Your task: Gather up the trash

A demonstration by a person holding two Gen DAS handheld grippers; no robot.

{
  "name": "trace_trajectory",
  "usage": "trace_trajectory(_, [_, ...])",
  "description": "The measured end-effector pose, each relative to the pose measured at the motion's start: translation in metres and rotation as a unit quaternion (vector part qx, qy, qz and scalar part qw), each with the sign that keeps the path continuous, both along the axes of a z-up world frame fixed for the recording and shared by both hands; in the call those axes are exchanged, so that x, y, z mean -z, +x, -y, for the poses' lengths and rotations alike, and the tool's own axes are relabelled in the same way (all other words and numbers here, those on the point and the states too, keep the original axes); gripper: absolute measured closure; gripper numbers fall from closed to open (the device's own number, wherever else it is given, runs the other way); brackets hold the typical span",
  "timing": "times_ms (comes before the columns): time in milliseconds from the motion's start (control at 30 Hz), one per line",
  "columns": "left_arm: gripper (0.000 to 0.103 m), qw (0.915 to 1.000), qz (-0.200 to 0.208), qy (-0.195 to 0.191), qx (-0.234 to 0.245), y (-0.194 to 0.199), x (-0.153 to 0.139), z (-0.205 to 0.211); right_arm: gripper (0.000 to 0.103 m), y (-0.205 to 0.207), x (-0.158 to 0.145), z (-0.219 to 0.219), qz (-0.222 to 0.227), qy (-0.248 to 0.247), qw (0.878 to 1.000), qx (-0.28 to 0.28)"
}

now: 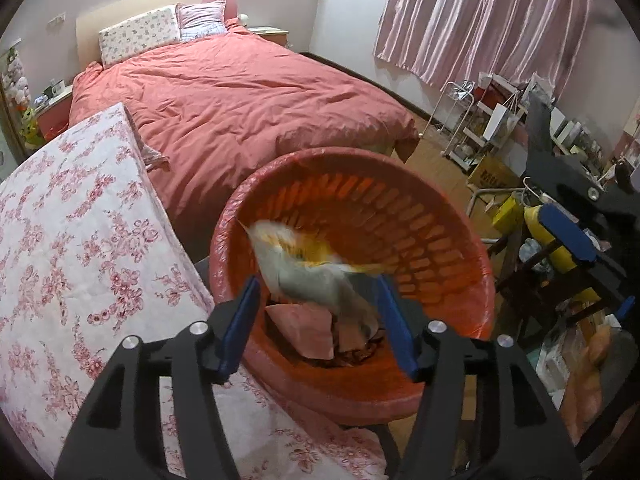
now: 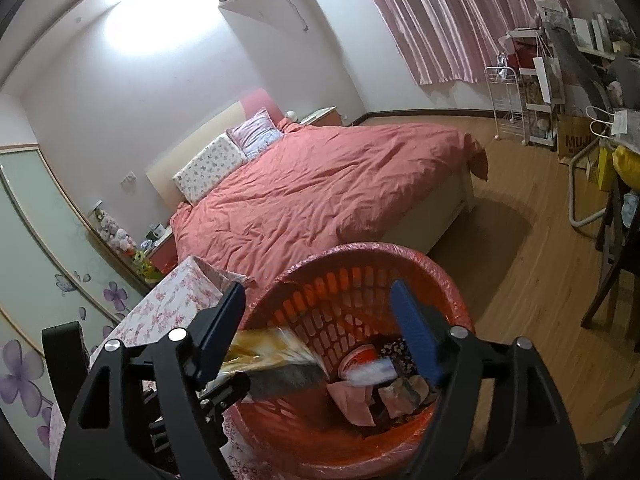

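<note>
Bedroom: blurred wrapper [image 1: 304, 264], prob. loose, over red basket [image 1: 448, 216] rim.

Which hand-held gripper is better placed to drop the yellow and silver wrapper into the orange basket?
Left. The wrapper shows blurred between the open fingers of the left hand-held gripper, directly over the orange basket. The right hand-held gripper is open too but holds nothing.

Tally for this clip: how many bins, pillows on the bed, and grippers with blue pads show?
Orange trash basket: 1
Pillows: 2, a floral pillow and a pink pillow
Grippers: 2, left gripper and right gripper
Total: 5
</note>
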State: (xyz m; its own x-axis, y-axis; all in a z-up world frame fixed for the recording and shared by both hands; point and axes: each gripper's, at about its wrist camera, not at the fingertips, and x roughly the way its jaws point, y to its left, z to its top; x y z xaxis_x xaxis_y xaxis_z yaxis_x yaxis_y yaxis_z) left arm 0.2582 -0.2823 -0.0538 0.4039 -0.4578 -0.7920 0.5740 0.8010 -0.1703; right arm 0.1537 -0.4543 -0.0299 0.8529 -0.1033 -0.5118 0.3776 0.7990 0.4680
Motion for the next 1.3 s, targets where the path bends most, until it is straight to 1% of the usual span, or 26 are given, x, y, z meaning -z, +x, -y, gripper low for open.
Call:
trace_trajectory(167, [0.042, 0.9997, -0.002, -0.004, -0.022, 0.000, -0.005, -0.021, 0.025, -0.014, -0.013, -0.006, 0.004, -0.018, 1.000, 0.018])
trace_trajectory(267, [0.040, 0.9993, 0.007, -0.013, -0.035, -0.009, -0.017, -0.046, 0.015, -0.030, -0.026, -0.015, 0.014, -0.051, 0.998, 0.030])
trace_trajectory(333, [0.038, 0.9988, 0.018, -0.016, -0.044, -0.017, -0.026, -0.060, 0.012, -0.039, -0.034, -0.021, 0.018, -0.074, 0.996, 0.034])
trace_trajectory(367, [0.036, 0.9981, 0.028, -0.019, -0.052, -0.025, -0.033, -0.073, 0.010, -0.048, -0.041, -0.030, 0.020, -0.093, 0.995, 0.037])
trace_trajectory(400, [0.036, 0.9976, 0.033, -0.021, -0.057, -0.030, -0.038, -0.081, 0.005, -0.054, -0.044, -0.036, 0.022, -0.103, 0.994, 0.038])
trace_trajectory(467, [0.031, 0.9958, 0.048, -0.031, -0.072, -0.046, -0.049, -0.104, 0.002, -0.064, -0.050, -0.048, 0.024, -0.126, 0.991, 0.042])
trace_trajectory(533, [0.025, 0.9934, 0.066, -0.036, -0.086, -0.063, -0.058, -0.125, 0.002, -0.077, -0.055, -0.067, 0.020, -0.156, 0.987, 0.043])
trace_trajectory(600, [0.020, 0.9903, 0.086, -0.039, -0.102, -0.083, -0.064, -0.147, 0.002, -0.079, -0.058, -0.078, 0.018, -0.172, 0.984, 0.035])
trace_trajectory(667, [0.011, 0.9870, 0.100, -0.044, -0.118, -0.103, -0.068, -0.168, 0.002, -0.089, -0.058, -0.094, 0.014, -0.192, 0.981, 0.026])
trace_trajectory(767, [0.005, 0.9824, 0.111, -0.055, -0.140, -0.128, -0.072, -0.196, 0.002, -0.106, -0.055, -0.119, 0.022, -0.235, 0.971, 0.033])
trace_trajectory(833, [0.004, 0.9783, 0.119, -0.058, -0.159, -0.146, -0.071, -0.213, 0.002, -0.118, -0.051, -0.137, 0.027, -0.267, 0.963, 0.040])
trace_trajectory(933, [0.004, 0.9725, 0.128, -0.058, -0.186, -0.169, -0.070, -0.235, 0.002, -0.127, -0.049, -0.150, 0.033, -0.276, 0.960, 0.038])
trace_trajectory(1033, [0.004, 0.9657, 0.139, -0.049, -0.214, -0.190, -0.065, -0.252, 0.002, -0.140, -0.047, -0.157, 0.036, -0.265, 0.963, 0.036])
trace_trajectory(1133, [0.004, 0.9593, 0.154, -0.044, -0.233, -0.205, -0.064, -0.263, 0.002, -0.146, -0.047, -0.162, 0.030, -0.264, 0.963, 0.040])
trace_trajectory(1200, [0.004, 0.9534, 0.171, -0.037, -0.246, -0.218, -0.063, -0.268, 0.002, -0.151, -0.047, -0.164, 0.030, -0.263, 0.963, 0.044])
trace_trajectory(1300, [0.004, 0.9489, 0.184, -0.029, -0.255, -0.232, -0.062, -0.271, 0.002, -0.158, -0.045, -0.173, 0.029, -0.274, 0.960, 0.050])
